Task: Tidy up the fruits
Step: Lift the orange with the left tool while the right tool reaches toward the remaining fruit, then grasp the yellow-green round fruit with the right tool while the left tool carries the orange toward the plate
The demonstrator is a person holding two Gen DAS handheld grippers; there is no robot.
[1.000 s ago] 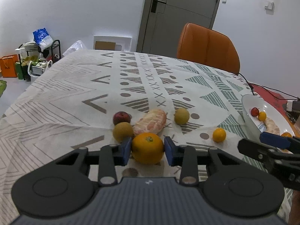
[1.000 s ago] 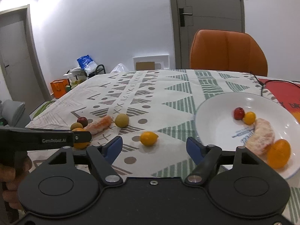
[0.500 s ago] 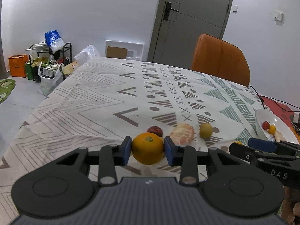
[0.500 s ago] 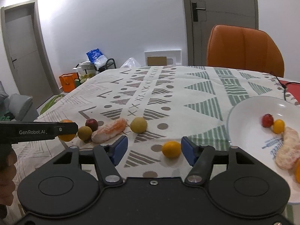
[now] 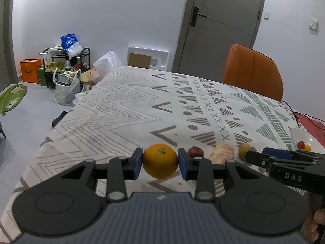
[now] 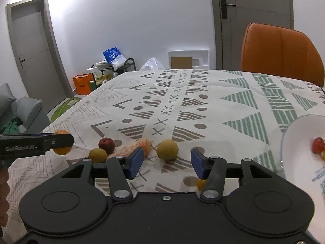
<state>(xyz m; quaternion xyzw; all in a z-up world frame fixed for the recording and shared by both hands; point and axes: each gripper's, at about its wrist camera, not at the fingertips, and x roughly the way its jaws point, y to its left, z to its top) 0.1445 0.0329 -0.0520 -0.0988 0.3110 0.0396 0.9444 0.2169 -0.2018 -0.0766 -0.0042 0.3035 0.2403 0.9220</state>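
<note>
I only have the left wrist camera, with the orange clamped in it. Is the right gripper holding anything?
Observer: No. The right gripper is open and empty, with a yellow-green fruit just ahead of its fingertips.
Operator: Any fruit I can't see?
Observer: Yes, a second yellow-green fruit sits beside the red fruit.
Operator: Anything else?
Observer: A small orange fruit lies on the tablecloth, partly hidden under the right gripper's right finger.

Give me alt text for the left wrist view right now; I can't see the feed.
The left gripper is shut on an orange, held above the patterned tablecloth. Beyond it to the right lie a dark red fruit, a peeled citrus and a yellow-green fruit. The right gripper reaches in from the right, partly hiding a white plate behind it.
</note>
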